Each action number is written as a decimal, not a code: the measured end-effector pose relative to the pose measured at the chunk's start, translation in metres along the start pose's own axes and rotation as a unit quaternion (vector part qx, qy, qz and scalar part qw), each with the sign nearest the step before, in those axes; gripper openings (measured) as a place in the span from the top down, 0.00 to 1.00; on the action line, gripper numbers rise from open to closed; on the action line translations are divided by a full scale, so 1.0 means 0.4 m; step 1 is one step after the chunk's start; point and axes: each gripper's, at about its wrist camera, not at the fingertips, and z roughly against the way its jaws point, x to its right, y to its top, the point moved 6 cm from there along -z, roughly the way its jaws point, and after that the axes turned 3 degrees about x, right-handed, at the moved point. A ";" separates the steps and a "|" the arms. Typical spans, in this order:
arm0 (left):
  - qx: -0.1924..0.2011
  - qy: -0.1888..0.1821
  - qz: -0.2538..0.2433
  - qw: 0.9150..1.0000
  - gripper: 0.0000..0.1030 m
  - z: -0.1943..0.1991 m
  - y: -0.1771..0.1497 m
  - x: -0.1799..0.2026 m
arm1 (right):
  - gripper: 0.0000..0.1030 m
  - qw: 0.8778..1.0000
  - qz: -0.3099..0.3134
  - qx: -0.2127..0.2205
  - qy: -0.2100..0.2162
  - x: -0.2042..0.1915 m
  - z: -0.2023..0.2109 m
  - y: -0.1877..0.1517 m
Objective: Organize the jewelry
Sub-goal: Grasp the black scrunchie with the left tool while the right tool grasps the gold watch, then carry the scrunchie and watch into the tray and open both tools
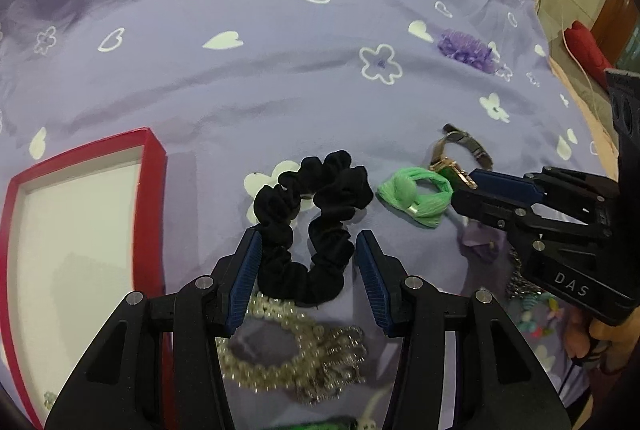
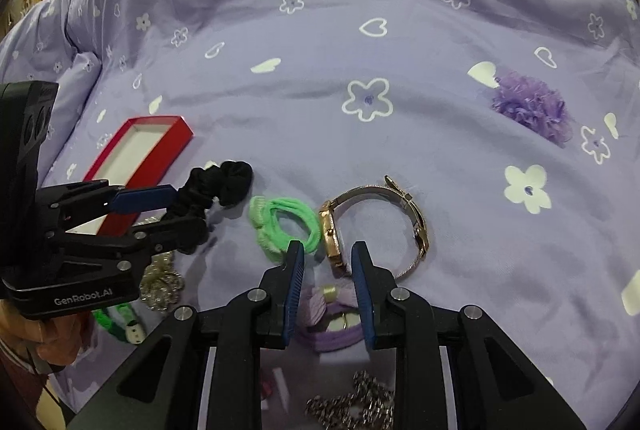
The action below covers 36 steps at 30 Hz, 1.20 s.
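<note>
Nearest the left wrist camera, the left hand-held gripper [image 1: 309, 242] hangs over a black scrunchie [image 1: 316, 226], its blue pads standing apart on either side of the loop without clearly pressing it. A pearl bracelet [image 1: 280, 350] lies beneath the fingers on the purple bedspread [image 1: 240, 90]. An open red box [image 1: 80, 230] sits to the left; a green hair tie [image 1: 416, 196] lies right of the scrunchie.

In the right wrist view, the right hand-held gripper [image 2: 328, 250] is narrowly parted, holding nothing, its tips just near of a gold wristwatch [image 2: 376, 226] and the green hair tie [image 2: 284, 226]. A lilac hair tie [image 2: 332, 326] lies between its fingers, a silver chain [image 2: 352, 406] nearer still. A purple pom-pom [image 2: 532, 108] rests far right.
</note>
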 end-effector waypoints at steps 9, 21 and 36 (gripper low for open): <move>0.024 -0.016 -0.002 1.000 0.93 0.036 0.012 -0.001 | 0.93 1.000 -0.019 0.012 0.004 0.013 0.011 0.003; 0.086 -0.029 0.038 0.995 0.94 0.213 -0.006 -0.071 | 0.93 0.997 -0.023 0.062 0.036 -0.071 0.119 0.040; 0.127 0.003 0.091 0.988 0.94 0.358 -0.077 -0.243 | 0.93 0.994 0.019 0.063 0.092 -0.301 0.113 0.055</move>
